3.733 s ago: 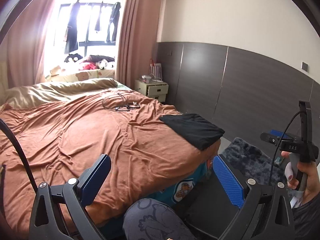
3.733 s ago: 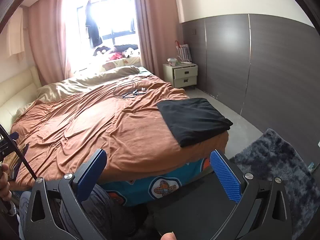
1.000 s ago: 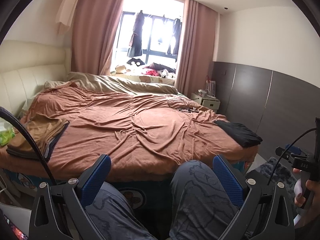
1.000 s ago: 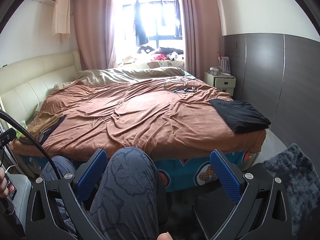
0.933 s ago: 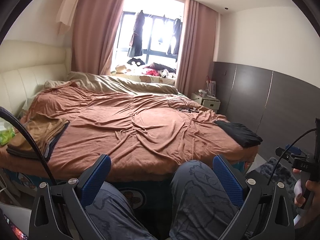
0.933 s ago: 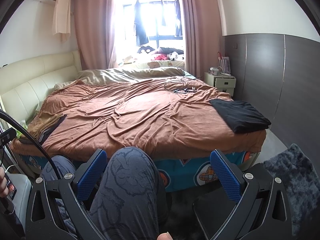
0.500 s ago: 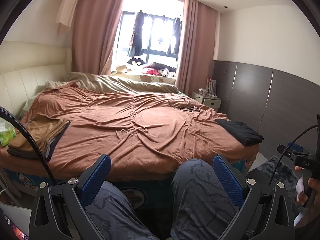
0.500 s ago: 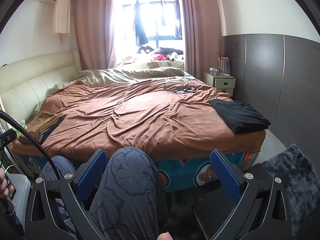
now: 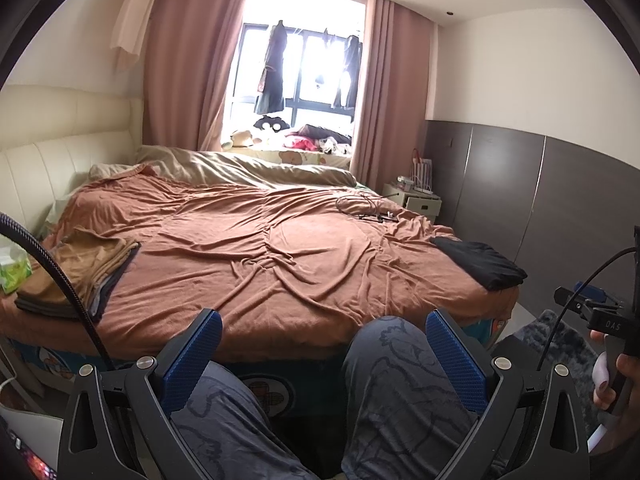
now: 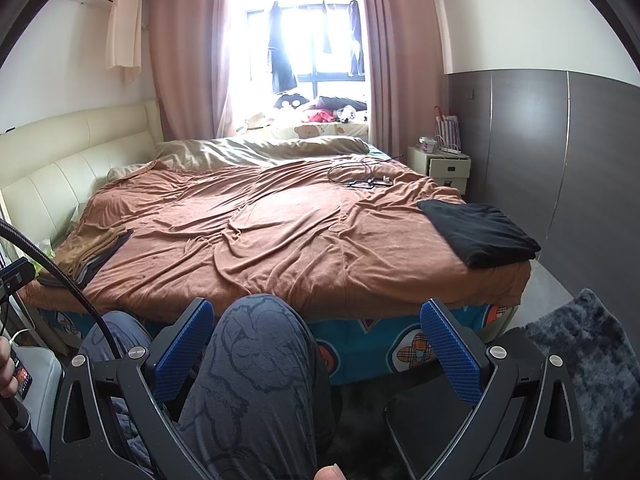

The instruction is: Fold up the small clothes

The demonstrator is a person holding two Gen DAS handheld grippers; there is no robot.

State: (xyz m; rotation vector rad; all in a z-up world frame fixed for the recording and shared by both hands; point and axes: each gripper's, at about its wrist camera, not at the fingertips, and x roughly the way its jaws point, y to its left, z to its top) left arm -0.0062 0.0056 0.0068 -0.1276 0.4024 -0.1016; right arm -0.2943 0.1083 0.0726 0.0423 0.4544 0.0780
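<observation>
A stack of folded brown and grey clothes (image 9: 80, 272) (image 10: 90, 254) lies at the bed's left front corner. One folded black garment (image 9: 480, 262) (image 10: 480, 232) rests at the right front corner. My left gripper (image 9: 324, 350) is open, held low over the person's knees in front of the bed, holding nothing. Likewise my right gripper (image 10: 318, 340) is open and empty, above a knee (image 10: 260, 344). Both grippers are well short of the clothes.
A rumpled brown sheet (image 10: 280, 232) covers the bed. A coiled cable and phone (image 10: 360, 178) lie far on it. A green tissue pack (image 9: 14, 274) sits at left, a nightstand (image 10: 442, 166) at the back right, a dark rug (image 10: 592, 360) on the floor at right.
Since 3.7 s ago both views swung left from the bed's right corner to face the whole bed. Over the last second almost nothing has moved; both grippers stay open.
</observation>
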